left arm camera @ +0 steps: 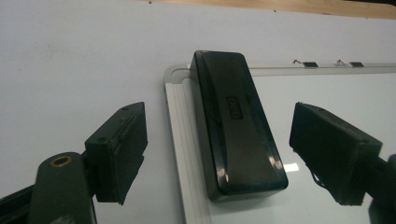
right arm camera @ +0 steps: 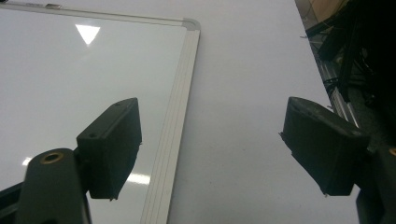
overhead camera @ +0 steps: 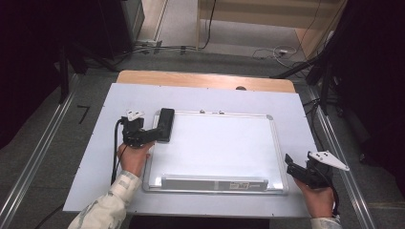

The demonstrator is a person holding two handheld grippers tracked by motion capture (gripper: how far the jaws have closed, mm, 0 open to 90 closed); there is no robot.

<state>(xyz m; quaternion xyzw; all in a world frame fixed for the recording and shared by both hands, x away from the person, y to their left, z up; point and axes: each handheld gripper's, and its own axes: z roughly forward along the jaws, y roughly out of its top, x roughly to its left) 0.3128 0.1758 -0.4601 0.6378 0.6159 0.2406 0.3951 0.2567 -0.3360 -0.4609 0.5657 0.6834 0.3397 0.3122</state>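
A dim workroom with grey carpet, floor rails and loose cables is seen around a wooden tabletop [overhead camera: 205,80] covered by a pale sheet [overhead camera: 95,162], on which a framed whiteboard [overhead camera: 219,143] is laid flat.

The left gripper [overhead camera: 155,133] is held by the person's left hand [overhead camera: 133,157] at the whiteboard's left edge, its jaws spread apart and clamped on nothing. In the left gripper view the black eraser [left arm camera: 236,126] is framed between the two jaws, with clear gaps on both sides, so no pad is pressed against it. The eraser is set on the whiteboard's far left corner, its long side running along the left frame rail and its far end reaching the rounded corner piece. In the high view the same eraser [overhead camera: 165,124] is shown just beyond the left gripper's tips.

The right gripper [overhead camera: 292,164] is held by the right hand [overhead camera: 319,200] off the whiteboard's near right corner, above the pale sheet. In the right gripper view its jaws are likewise parted and empty, with the whiteboard's right frame rail [right arm camera: 175,116] passing between them near the left jaw.

Along the whiteboard's near edge a grey tray strip [overhead camera: 212,182] with a label is fixed. Two small hanger clips [left arm camera: 329,64] are seen on the far frame rail.
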